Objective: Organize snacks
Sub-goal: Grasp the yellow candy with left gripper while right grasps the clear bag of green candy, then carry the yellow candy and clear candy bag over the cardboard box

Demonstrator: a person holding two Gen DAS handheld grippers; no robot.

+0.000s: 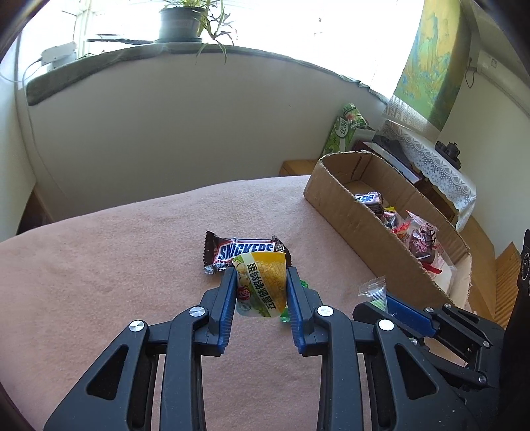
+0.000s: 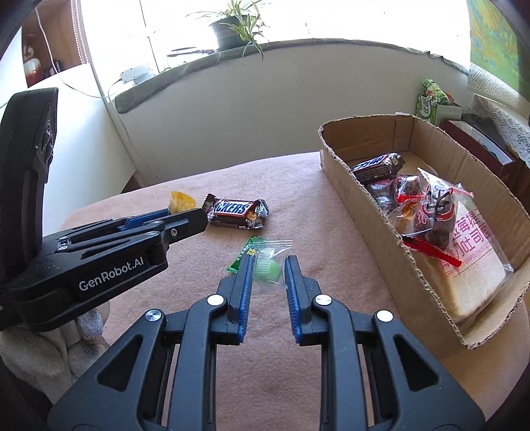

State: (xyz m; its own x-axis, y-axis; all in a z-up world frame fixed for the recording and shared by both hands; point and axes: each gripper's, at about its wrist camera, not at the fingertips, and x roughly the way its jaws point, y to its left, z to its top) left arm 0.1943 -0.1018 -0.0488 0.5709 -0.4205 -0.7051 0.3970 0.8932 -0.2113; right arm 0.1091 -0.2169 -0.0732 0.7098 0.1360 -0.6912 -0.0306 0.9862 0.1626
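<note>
Room: a bright window with a potted plant [image 1: 181, 23] on the sill, a pale wall under it, a yellow-green hanging [image 1: 430, 59] at the right.
Bench: covered by a pink cloth [image 1: 116, 265]; the snacks lie on it.
Cardboard box [image 2: 347, 172]: open-topped, on the right part of the bench; inside are a dark chocolate bar [image 2: 377, 167], several clear packets with red trim [image 2: 434, 212] and a wrapped loaf of sliced bread [image 2: 470, 265].
Left tongs [image 1: 261, 275]: pinching a yellow and white snack packet [image 1: 261, 281] with Chinese print, which stands upright between the blue pads [image 1: 228, 295].
Snickers bar [image 1: 245, 252]: flat on the cloth just behind that packet, left of the box and apart from it.
Right tongs [image 2: 266, 265]: pressed onto a small clear packet with a green sweet [image 2: 270, 268] inside, its top sticking out past the tips.
Green wrapper [image 2: 240, 257]: just left of the right tongs; whether it touches the clear packet cannot be told.
Spacing: the two tongs sit side by side, close together, both left of the box.
</note>
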